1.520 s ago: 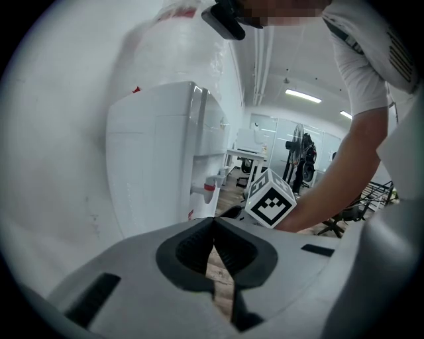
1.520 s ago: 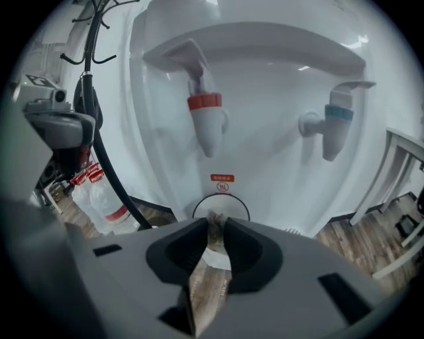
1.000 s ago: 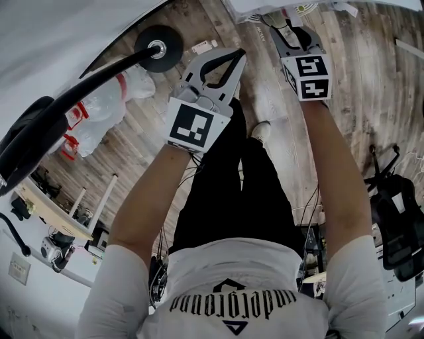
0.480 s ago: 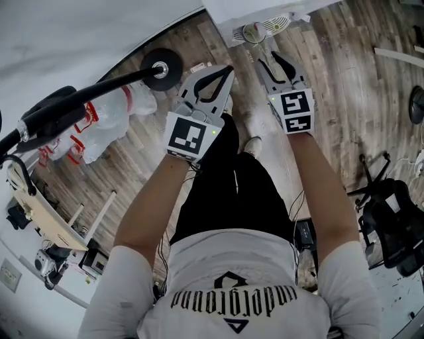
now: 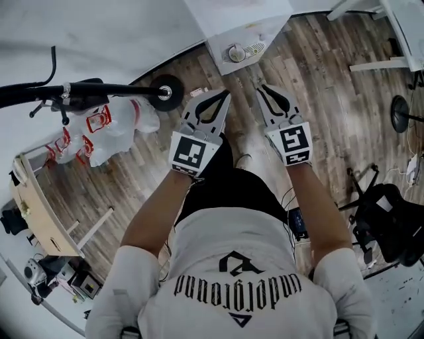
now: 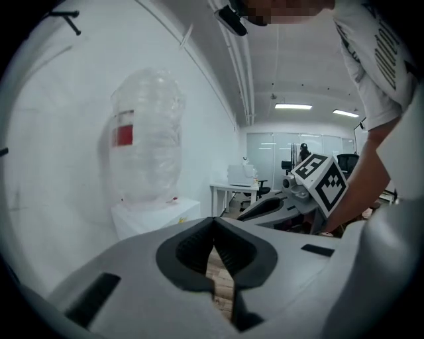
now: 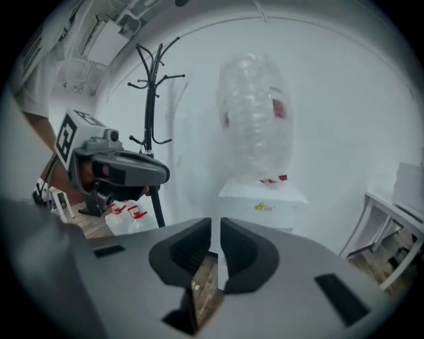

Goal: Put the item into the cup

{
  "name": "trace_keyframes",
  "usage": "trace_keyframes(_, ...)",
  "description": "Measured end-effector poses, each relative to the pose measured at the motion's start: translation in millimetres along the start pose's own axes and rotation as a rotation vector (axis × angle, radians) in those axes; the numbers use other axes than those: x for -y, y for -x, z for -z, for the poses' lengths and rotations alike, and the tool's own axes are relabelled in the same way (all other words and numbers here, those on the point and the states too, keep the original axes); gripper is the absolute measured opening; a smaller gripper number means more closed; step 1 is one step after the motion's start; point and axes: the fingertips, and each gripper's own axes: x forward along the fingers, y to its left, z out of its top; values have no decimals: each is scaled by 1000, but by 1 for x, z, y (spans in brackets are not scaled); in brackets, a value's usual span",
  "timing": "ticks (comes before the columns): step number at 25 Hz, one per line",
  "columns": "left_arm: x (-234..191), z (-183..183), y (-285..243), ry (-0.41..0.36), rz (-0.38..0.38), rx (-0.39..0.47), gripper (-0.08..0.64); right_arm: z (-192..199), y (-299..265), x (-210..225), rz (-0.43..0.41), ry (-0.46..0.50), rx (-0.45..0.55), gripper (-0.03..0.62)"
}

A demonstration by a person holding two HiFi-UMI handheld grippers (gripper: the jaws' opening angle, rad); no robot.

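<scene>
Head view puts both of your tools out over bare wooden floor [image 5: 318, 79], side by side, with a strip of boards showing between them. Your left tool [image 5: 222, 96] has its jaws together at the tips, with nothing in them. Your right tool [image 5: 263, 89] has just been closing its jaws; a thin slit is left between them and nothing stands in it.

One white surface [image 5: 232, 16] lies ahead of both tips, its near edge apart from them with open floor between. One coat stand [image 5: 119, 88] is on your left, its round base near the left tool's tip. Beside it lies a heap of bags [image 5: 109, 129] with red print. One black chair [image 5: 391, 228] stands well off to your right.

Right gripper view shows one big clear bag [image 7: 255, 116] rising over the surface, with small red bits [image 7: 275, 179] at its foot. Whether the item or the cup is among them you cannot tell; neither tool holds either.
</scene>
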Motion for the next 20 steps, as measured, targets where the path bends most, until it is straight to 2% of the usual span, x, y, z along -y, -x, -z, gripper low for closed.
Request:
trace_keyframes(9,95,-83,76,-53,42,86,8,-78,142,-47,-22,79,148,6)
trace_keyframes(15,142,-129,120,-22,27,154,8,-106,213,-77,-48,77,212,6)
trace_keyframes(20,159,-149,148,-22,9,189,8,-121,248,-95,-67,87,249,6)
